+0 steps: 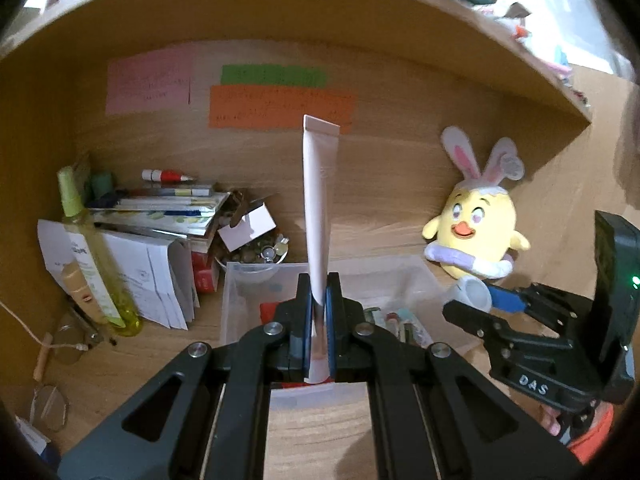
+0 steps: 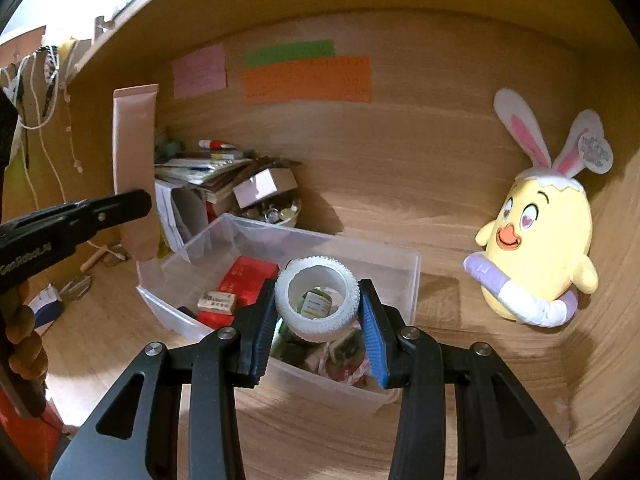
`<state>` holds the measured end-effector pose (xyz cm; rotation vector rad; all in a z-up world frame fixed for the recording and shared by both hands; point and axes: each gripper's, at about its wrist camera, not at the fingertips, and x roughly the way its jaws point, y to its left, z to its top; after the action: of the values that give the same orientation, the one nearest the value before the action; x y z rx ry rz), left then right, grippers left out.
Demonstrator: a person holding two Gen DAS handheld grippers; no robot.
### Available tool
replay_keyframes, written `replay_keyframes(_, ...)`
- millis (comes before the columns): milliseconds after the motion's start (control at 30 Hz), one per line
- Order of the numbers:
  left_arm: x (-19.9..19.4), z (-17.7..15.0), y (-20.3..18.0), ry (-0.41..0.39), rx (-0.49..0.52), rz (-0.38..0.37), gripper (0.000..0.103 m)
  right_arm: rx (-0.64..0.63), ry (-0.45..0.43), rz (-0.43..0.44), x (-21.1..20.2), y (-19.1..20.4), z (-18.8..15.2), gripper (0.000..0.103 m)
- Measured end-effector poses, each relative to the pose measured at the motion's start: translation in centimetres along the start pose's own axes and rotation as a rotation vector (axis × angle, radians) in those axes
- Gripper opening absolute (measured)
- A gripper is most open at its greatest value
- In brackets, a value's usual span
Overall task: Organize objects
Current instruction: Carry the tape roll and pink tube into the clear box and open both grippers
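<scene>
My left gripper (image 1: 319,292) is shut on a long pale pink tube (image 1: 318,200), held upright above a clear plastic bin (image 1: 240,280); the tube also shows in the right wrist view (image 2: 134,152). My right gripper (image 2: 318,300) is shut on a white textured tape roll (image 2: 316,298), held over the same bin (image 2: 400,264), and the roll shows at the right of the left wrist view (image 1: 472,294). The bin holds a red box (image 2: 246,280), an eraser, a small jar and other small items.
A yellow chick plush with bunny ears (image 2: 540,232) leans at the right on the wooden desk. A pile of books and papers (image 1: 160,220), a green spray bottle (image 1: 92,248) and a bowl of small trinkets (image 1: 256,248) stand at the left. Coloured notes (image 1: 280,104) stick on the back wall.
</scene>
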<state>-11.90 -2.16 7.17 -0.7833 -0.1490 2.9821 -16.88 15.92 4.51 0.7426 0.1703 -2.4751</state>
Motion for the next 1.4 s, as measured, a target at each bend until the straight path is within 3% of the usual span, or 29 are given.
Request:
replay_keyframes(667, 7.8, -2.0, -0.5, 0.175, -0.025, -0.107, 0.005, -0.006, 0.147, -0.017, 5.5, -0.8, -1.8, 0.036)
replay_keyframes(800, 8.8, -2.3, 0.6, 0.204, -0.053, -0.103, 0.005, -0.006, 0.17, -0.021, 6.2, -0.8, -2.1, 0.036)
replay_keyframes(933, 9.7, -2.8, 1.7, 0.232, -0.076, -0.048, 0.005, 0.001, 0.18, -0.029, 6.4, -0.9, -2.1, 0.038)
replay_keyframes(1100, 9.9, -3.3, 2.6, 0.246, -0.089, -0.011, 0.02, 0.021, 0.174, -0.037, 6.2, -1.3, -1.9, 0.057)
replay_keyframes(1233, 8.9, -3.5, 2.4, 0.228, -0.061, 0.009, 0.029, 0.017, 0.163, -0.037, 5.8, -1.2, -1.7, 0.057)
replay_keyframes(1300, 8.2, -3.5, 2.1, 0.216, -0.047, 0.011, 0.039, 0.015, 0.159, -0.035, 5.6, -1.1, -1.6, 0.057)
replay_keyframes(1400, 7.0, -3.6, 1.6, 0.197, -0.023, 0.015, 0.043, 0.014, 0.152, -0.032, 5.2, -1.0, -1.5, 0.057)
